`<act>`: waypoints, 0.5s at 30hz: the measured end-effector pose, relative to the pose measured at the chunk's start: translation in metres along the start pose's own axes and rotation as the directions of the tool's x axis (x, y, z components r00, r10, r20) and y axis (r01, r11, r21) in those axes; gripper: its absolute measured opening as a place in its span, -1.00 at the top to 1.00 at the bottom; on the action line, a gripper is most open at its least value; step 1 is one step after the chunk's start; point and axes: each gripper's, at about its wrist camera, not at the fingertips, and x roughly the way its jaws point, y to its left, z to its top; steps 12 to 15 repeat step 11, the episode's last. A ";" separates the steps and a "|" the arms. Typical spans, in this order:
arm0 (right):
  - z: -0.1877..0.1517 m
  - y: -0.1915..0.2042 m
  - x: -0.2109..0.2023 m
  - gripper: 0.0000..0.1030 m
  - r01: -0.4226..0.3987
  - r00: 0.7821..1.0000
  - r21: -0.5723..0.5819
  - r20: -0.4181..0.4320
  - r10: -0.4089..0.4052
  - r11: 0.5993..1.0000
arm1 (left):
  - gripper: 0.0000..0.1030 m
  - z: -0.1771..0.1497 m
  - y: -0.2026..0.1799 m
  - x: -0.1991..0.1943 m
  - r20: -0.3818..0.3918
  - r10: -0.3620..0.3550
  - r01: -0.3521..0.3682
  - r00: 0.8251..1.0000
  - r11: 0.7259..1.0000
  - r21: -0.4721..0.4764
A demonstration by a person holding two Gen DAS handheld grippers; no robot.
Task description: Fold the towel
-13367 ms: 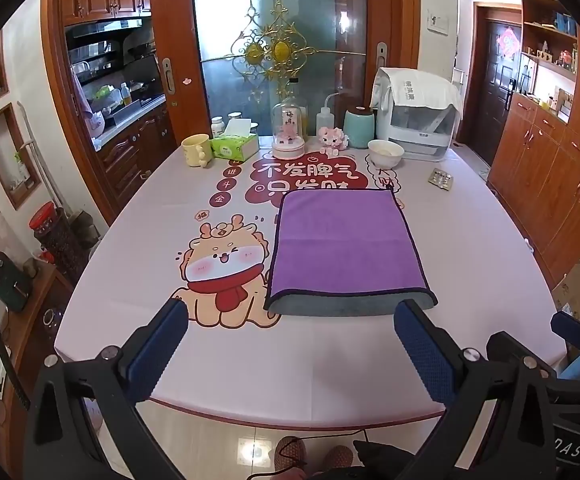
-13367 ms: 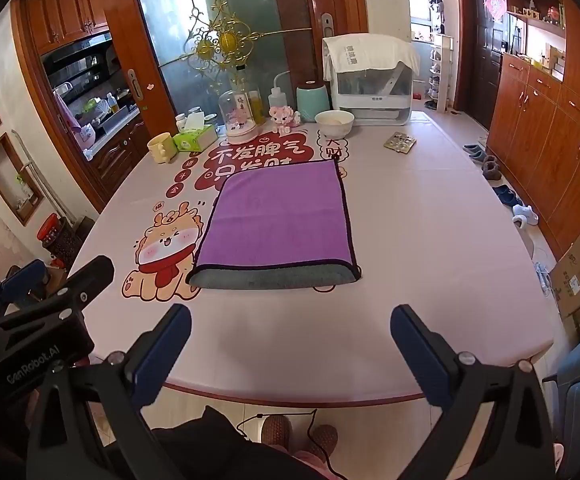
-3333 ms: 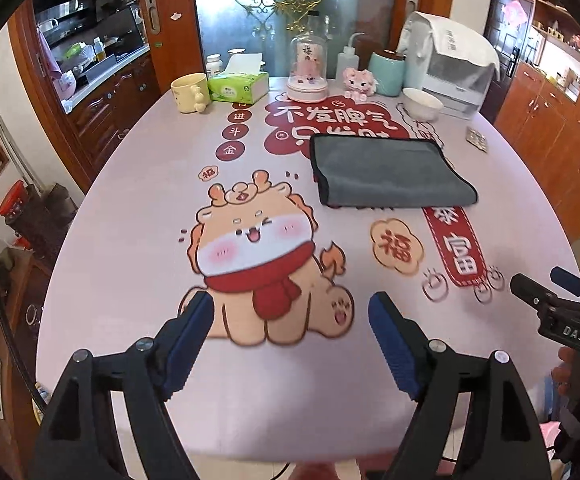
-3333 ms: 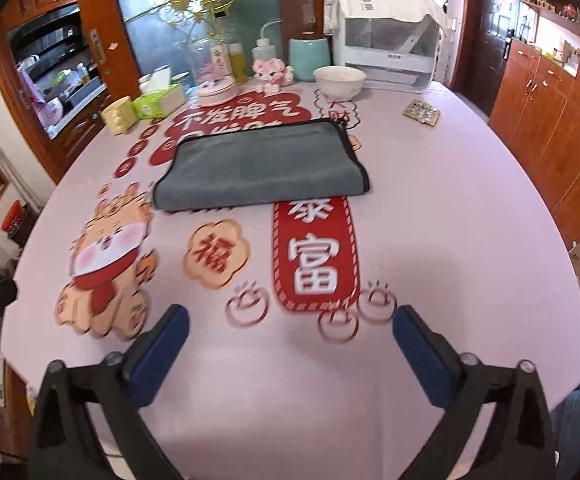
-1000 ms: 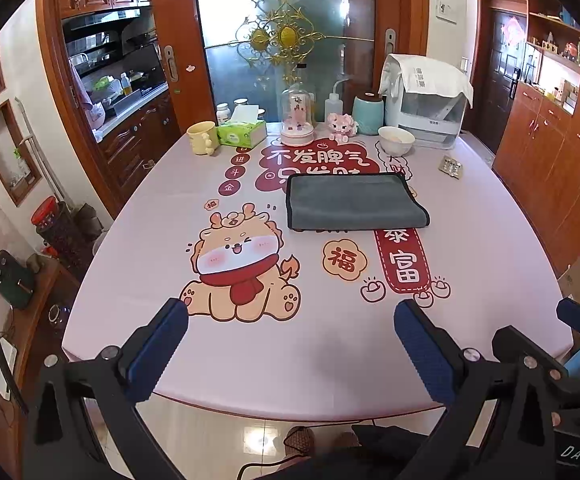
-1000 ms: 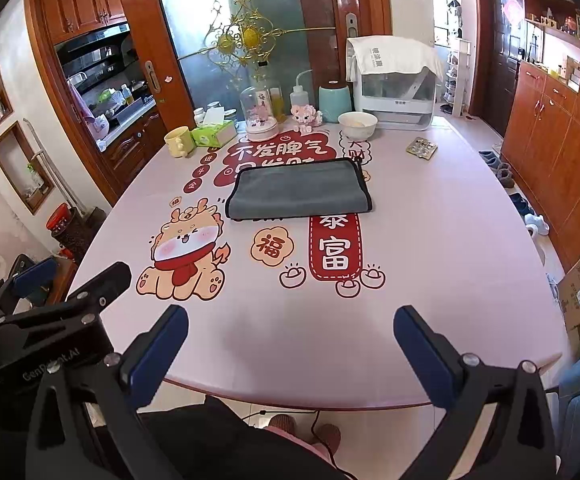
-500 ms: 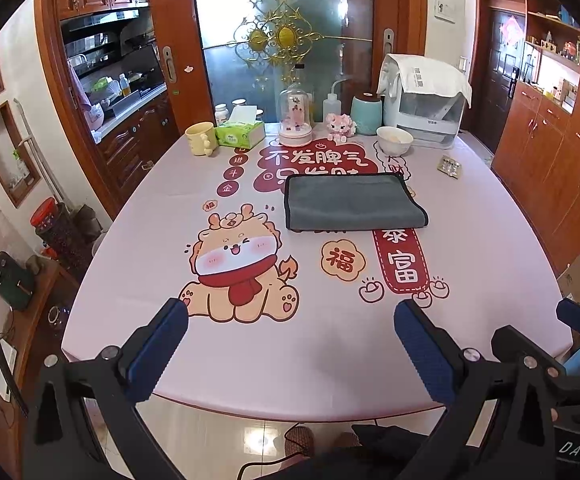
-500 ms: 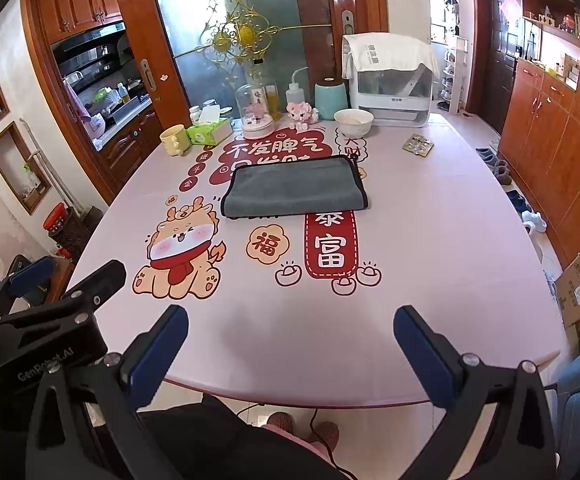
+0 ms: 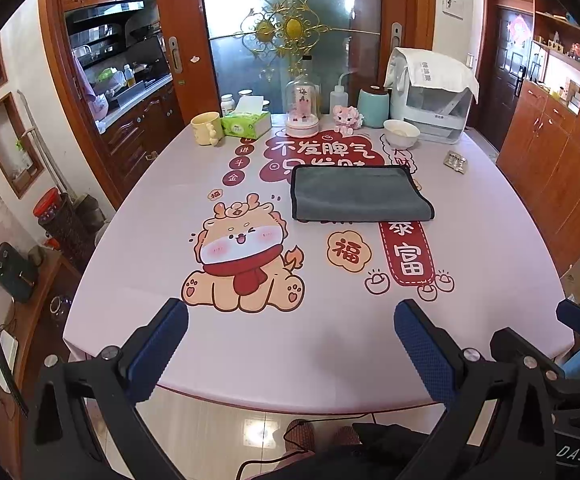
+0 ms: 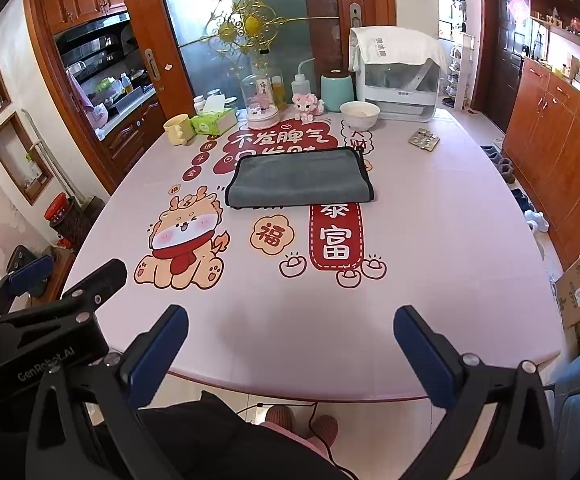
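— Across the whole lower view, what fills your screen?

— On my feed it's the big rounded table under a pale pink printed tablecloth point(image 9: 489, 240), with a cartoon dragon in a red scarf point(image 9: 242, 256) printed on its near left part. I'm held back over the near edge, above the floor tiles.

— And the towel?

— I see the folded grey microfibre towel with dark edging point(image 9: 355, 194) lying flat on the far half of the table, a wide rectangle, just beyond the red vertical banner print point(image 9: 405, 252). From the right wrist view the same towel point(image 10: 299, 180) sits centred, well apart from both tools.

— What's behind it?

— Along the far edge I see a white boxy appliance draped with a white cloth point(image 9: 433, 100), then a mint-green cylindrical canister point(image 9: 373, 106), a glass dome on a white base point(image 9: 301, 110), a green tissue box point(image 9: 246, 124), a pale yellow mug point(image 9: 208, 128), a white ceramic bowl point(image 9: 401, 132) and a small pink plush toy point(image 9: 345, 118). A foil blister pack point(image 9: 455, 162) lies to the right of the towel.

— Your grippers?

— My left gripper point(image 9: 290, 344) hangs with its blue-padded fingers point(image 9: 158, 348) spread wide, nothing between them. My right gripper point(image 10: 290, 344) is the same: fingers point(image 10: 425, 352) fully apart, empty, clear of the cloth.
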 end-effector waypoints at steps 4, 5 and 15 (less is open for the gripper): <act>0.000 0.000 0.000 -1.00 0.002 1.000 0.002 0.000 -0.002 1.000 | -0.99 0.000 0.001 0.000 -0.001 -0.001 0.001 1.000 1.000 0.002; 0.000 0.001 0.000 -1.00 0.002 1.000 0.003 -0.001 -0.002 1.000 | -0.99 0.000 0.000 0.000 -0.001 0.000 0.000 1.000 1.000 0.001; -0.001 0.000 0.001 -1.00 0.002 1.000 0.003 -0.002 -0.002 1.000 | -0.99 0.000 0.000 0.000 -0.002 0.001 -0.001 1.000 1.000 0.001</act>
